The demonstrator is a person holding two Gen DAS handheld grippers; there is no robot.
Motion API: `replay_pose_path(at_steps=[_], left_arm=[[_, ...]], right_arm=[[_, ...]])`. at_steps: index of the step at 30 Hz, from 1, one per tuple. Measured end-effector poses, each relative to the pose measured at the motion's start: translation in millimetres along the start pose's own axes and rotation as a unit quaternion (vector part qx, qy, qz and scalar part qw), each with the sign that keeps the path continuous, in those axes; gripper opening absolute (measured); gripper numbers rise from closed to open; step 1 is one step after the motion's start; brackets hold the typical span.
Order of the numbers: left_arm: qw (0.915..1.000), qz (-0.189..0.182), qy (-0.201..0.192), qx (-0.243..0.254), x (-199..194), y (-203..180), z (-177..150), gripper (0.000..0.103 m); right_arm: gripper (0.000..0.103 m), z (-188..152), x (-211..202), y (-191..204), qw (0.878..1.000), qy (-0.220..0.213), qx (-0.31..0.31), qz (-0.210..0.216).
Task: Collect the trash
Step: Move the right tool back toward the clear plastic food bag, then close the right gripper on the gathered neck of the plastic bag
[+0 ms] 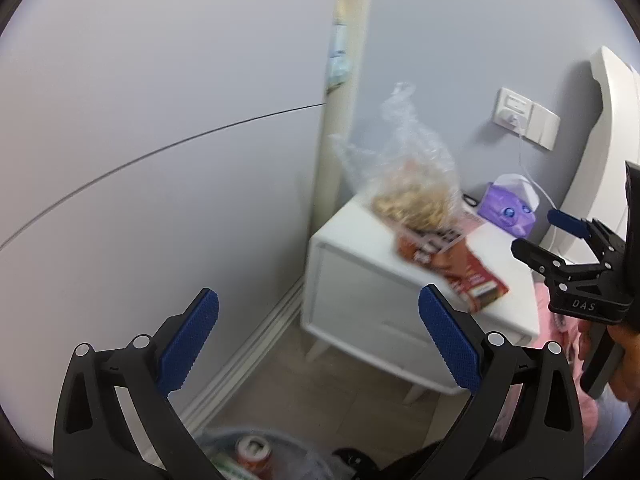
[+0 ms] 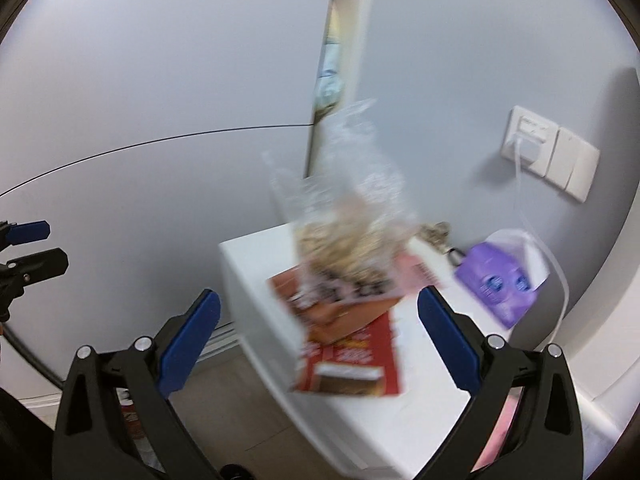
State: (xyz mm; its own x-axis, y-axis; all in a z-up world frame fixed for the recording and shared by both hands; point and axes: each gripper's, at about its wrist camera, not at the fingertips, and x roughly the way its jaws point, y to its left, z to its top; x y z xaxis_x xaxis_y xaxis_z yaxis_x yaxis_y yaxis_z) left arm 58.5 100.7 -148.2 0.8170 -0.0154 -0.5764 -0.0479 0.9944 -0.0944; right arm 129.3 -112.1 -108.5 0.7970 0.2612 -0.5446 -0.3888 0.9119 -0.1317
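Note:
A red snack box lies on the white nightstand, overhanging its edge. On the box stands a clear plastic bag of shells, blurred. My left gripper is open, low and left of the nightstand, holding nothing. My right gripper is open too, facing the box from just in front. In the left wrist view the right gripper shows at the right edge, held by a hand. A lined bin with a can sits below the left gripper.
A purple tissue pack lies at the nightstand's back by a wall socket with a white cable. Grey walls close the left and back. A white headboard and pink bedding are at the right.

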Motion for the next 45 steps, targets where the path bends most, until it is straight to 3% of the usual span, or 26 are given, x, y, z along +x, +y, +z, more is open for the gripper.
replay_pose_path(at_steps=[12, 19, 33, 45], left_arm=[[0.9983, -0.047, 0.024, 0.026, 101, -55, 77, 0.097], [0.9951, -0.053, 0.050, 0.066, 157, -79, 86, 0.097], [0.9915, -0.063, 0.079, 0.082, 244, -84, 105, 0.097], [0.9874, -0.131, 0.074, 0.051, 281, -87, 124, 0.097]], right_arm=[[0.096, 42, 42, -66, 1.000, -0.001, 0.025, 0.011], [0.096, 54, 85, -82, 1.000, 0.013, 0.016, 0.021], [0.096, 79, 161, -95, 0.997, 0.038, 0.021, 0.064], [0.095, 87, 207, -98, 0.991, 0.066, 0.033, 0.113]])
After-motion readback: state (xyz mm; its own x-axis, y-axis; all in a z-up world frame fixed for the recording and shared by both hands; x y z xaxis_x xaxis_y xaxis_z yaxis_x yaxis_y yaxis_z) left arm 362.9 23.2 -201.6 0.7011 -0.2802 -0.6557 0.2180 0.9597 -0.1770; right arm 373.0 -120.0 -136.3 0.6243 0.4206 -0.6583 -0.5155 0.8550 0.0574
